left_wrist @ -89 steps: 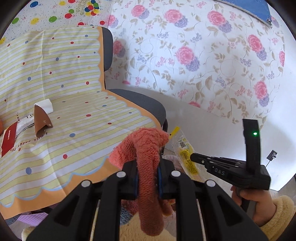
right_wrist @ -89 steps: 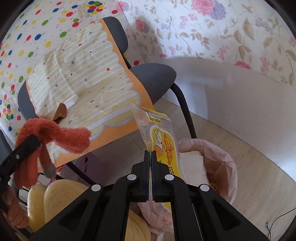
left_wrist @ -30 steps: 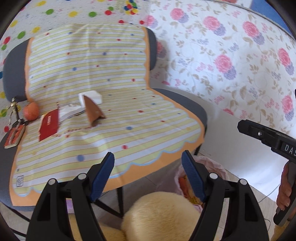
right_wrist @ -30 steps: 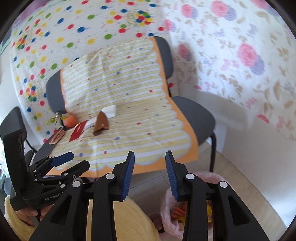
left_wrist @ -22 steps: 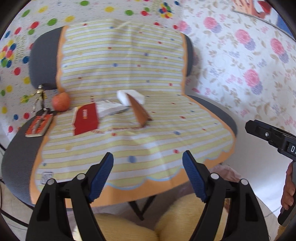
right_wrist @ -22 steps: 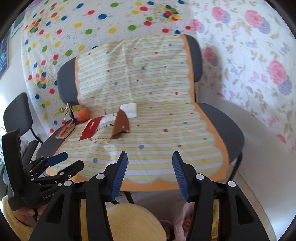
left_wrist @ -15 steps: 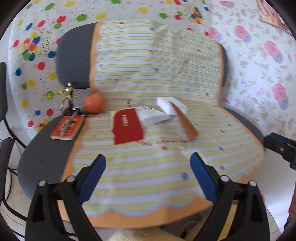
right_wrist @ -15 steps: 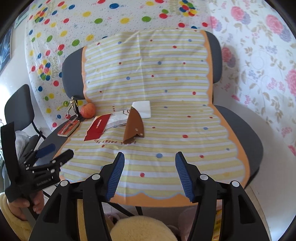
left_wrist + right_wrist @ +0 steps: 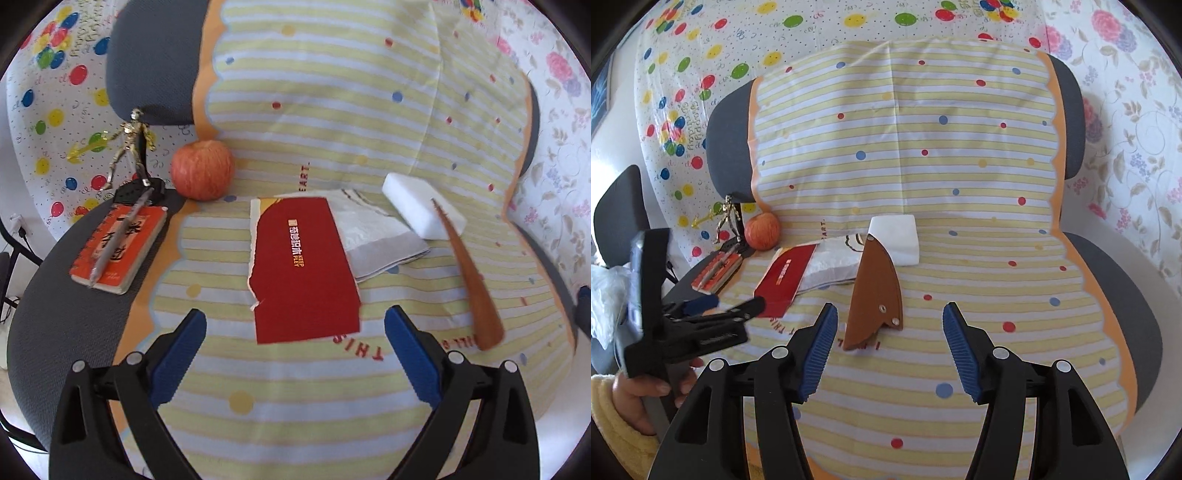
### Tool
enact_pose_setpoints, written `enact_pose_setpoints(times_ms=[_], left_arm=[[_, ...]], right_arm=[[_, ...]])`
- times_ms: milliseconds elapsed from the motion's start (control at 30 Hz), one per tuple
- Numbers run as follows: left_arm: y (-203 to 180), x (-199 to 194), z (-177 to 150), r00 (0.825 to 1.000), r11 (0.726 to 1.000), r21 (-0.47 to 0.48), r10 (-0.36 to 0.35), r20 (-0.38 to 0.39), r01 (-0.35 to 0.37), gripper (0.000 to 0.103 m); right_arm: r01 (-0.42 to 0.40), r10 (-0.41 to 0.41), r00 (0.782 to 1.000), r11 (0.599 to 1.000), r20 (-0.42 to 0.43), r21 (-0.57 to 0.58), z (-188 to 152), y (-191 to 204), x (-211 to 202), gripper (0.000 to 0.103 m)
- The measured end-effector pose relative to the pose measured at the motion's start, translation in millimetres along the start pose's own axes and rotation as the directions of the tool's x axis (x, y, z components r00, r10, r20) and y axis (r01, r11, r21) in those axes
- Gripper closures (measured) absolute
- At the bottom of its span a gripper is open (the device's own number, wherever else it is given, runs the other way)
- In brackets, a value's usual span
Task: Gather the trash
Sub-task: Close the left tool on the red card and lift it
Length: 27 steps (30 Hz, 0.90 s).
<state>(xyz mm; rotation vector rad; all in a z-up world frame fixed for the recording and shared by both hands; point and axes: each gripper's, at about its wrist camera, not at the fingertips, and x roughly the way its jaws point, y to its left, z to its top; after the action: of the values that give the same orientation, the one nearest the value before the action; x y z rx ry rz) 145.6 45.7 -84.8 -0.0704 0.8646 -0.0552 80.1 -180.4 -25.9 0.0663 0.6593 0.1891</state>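
A striped, dotted cloth [image 9: 332,110] covers a grey chair [image 9: 66,314]. In the left wrist view, the left gripper [image 9: 293,341] hovers low in the frame, its blue-padded jaws spread wide and empty after just opening. At the frame's centre, just beyond them, lies a torn red wrapper [image 9: 303,269], overlapping a crumpled white wrapper [image 9: 380,236]. A white block [image 9: 421,206] and a brown leather pouch [image 9: 469,277] sit to the right; an apple [image 9: 202,170], an orange booklet [image 9: 118,247] and a gold figurine [image 9: 131,144] to the left. In the right wrist view, the right gripper [image 9: 889,343] has also just opened, partway and empty, near the pouch's lower end.
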Motion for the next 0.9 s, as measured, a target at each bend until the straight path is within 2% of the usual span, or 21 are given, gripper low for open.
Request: enact_pose_setpoints(times_ms=[233, 367, 433, 567, 667, 900], left_arm=[[-1, 45, 15, 0.994, 0.999, -0.018, -0.048, -0.099, 0.046, 0.009], [2, 49, 16, 0.992, 0.998, -0.014, -0.056, -0.111, 0.055, 0.012], [1, 45, 14, 0.992, 0.998, 0.004, -0.057, -0.111, 0.057, 0.022], [0, 35, 9, 0.99, 0.998, 0.015, -0.056, -0.128, 0.058, 0.024], [4, 20, 0, 0.992, 0.997, -0.007, -0.072, -0.102, 0.071, 0.025], [14, -47, -18, 0.995, 0.996, -0.026, -0.088, 0.046, 0.089, 0.025]], right_arm=[[-0.002, 0.003, 1.0, 1.0, -0.017, 0.014, -3, -12, 13, 0.042], [-0.003, 0.003, 0.999, 1.0, -0.032, 0.026, -7, -17, 16, 0.042], [-0.006, 0.007, 0.999, 1.0, -0.034, 0.031, -10, -19, 14, 0.042], [-0.004, 0.005, 0.999, 1.0, -0.032, 0.029, -13, -18, 9, 0.042], [-0.003, 0.004, 1.0, 1.0, -0.029, 0.027, -15, -17, 3, 0.042], [-0.003, 0.004, 1.0, 1.0, -0.028, 0.015, -15, -12, -1, 0.042]])
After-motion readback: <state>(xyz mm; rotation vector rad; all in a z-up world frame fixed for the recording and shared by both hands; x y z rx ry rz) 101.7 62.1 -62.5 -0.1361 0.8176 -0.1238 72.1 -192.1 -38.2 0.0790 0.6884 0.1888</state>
